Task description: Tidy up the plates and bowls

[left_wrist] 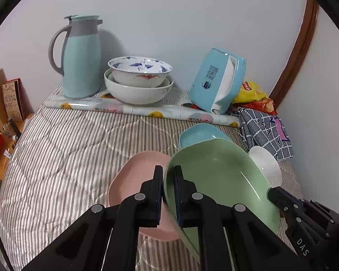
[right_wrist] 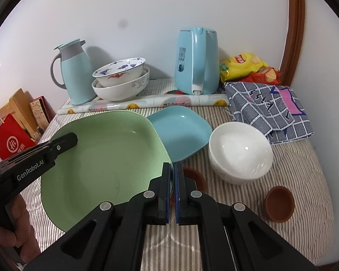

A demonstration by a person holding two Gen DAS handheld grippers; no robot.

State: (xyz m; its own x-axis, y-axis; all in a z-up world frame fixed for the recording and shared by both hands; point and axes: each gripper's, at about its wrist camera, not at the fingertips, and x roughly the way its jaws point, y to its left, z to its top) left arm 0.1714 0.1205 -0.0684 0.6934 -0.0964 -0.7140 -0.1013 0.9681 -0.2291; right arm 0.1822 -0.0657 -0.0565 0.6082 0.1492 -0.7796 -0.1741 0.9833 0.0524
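The glossy, speckled green plate [right_wrist: 106, 158], squarish with rounded corners, is being held tilted above the striped quilt [left_wrist: 63, 149], clamped at opposite rims by the left gripper [left_wrist: 168, 174] and the right gripper [right_wrist: 172, 169].

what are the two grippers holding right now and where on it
Both hold the green plate by its rim: the left gripper on the left edge, the right gripper on the right edge, jaws shut on it.

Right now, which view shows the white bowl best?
The right wrist view: the white bowl sits whole and unobstructed there. In the left wrist view the green plate hides part of it, leaving a sliver at the right.
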